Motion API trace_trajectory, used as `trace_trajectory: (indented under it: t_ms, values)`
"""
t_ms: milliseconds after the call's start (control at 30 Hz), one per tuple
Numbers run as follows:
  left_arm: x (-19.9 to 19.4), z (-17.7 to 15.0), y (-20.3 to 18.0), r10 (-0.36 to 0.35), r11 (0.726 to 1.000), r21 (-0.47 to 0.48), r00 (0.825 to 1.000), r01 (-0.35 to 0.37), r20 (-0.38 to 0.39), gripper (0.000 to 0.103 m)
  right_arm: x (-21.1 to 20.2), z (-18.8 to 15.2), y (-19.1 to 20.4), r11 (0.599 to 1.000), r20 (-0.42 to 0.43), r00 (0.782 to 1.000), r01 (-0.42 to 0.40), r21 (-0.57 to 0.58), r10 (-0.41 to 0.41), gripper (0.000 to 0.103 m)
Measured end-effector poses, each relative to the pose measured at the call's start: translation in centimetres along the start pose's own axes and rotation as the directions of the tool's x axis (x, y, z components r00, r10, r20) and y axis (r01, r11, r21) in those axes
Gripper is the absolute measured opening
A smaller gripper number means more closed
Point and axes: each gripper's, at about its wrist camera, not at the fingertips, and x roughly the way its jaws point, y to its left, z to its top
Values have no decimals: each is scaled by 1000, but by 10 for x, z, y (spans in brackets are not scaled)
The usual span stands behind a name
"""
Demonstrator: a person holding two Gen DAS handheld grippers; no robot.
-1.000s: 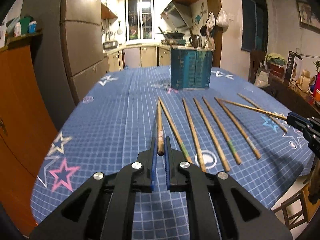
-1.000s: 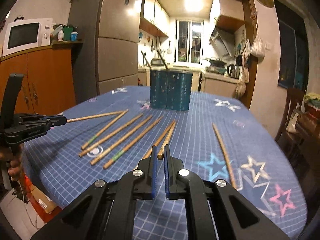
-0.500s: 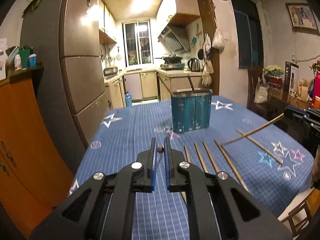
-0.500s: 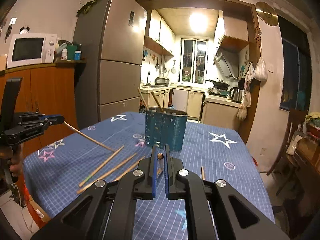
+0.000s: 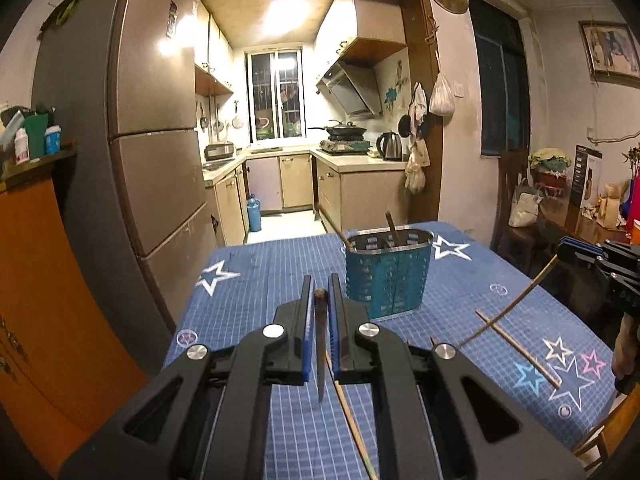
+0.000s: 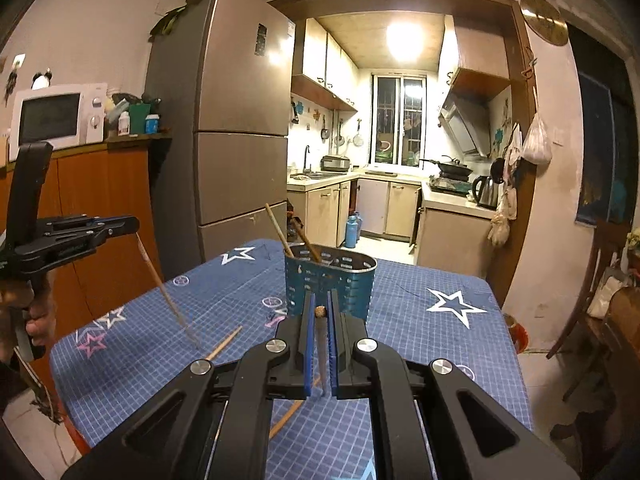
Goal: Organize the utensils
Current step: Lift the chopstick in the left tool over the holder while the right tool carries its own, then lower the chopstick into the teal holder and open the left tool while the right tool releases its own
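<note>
1. We look across a tabletop (image 5: 280, 276) covered with a blue grid-patterned cloth with printed stars, toward a lit kitchen with a tall grey refrigerator (image 5: 160, 160) on the left.
2. A teal perforated metal utensil holder (image 5: 388, 272) stands upright on the cloth, with two wooden chopsticks leaning inside it.
3. Our left gripper (image 5: 320, 300) has its jaws nearly closed, pinching a thin brown wooden chopstick (image 5: 321, 344) that hangs down between them.
4. Our right gripper (image 6: 319, 312) also has its jaws narrowed onto a second wooden chopstick (image 6: 321, 356), its round butt end showing just in front of the holder.
5. Both grippers sit raised above the cloth, near the holder.
6. Loose wooden chopsticks (image 5: 516, 344) lie on the tabletop well apart from the holder.
</note>
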Motion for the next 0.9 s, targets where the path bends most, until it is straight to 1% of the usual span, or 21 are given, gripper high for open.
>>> trace_trajectory:
  t_ms: [233, 400, 600, 733, 900]
  values:
    - [3, 29, 1, -14, 1000, -1, 1000, 14, 7, 5, 11, 27, -15, 999, -3, 1000, -23, 34, 23, 7]
    - [6, 45, 0, -23, 1000, 5, 1000, 23, 15, 5, 12, 48, -17, 1000, 11, 1000, -22, 19, 21, 7]
    - [6, 71, -4, -31, 1000, 3, 999, 30, 44, 5, 10, 90, -29, 1000, 47, 999, -3, 4, 3, 7]
    - [9, 96, -1, -37, 999, -19, 997, 38, 61, 5, 12, 116, -38, 1000, 64, 998, 12, -5, -11, 7]
    - [11, 123, -4, -30, 999, -19, 996, 32, 88, 5, 19, 145, -48, 1000, 73, 997, 26, -7, -25, 7]
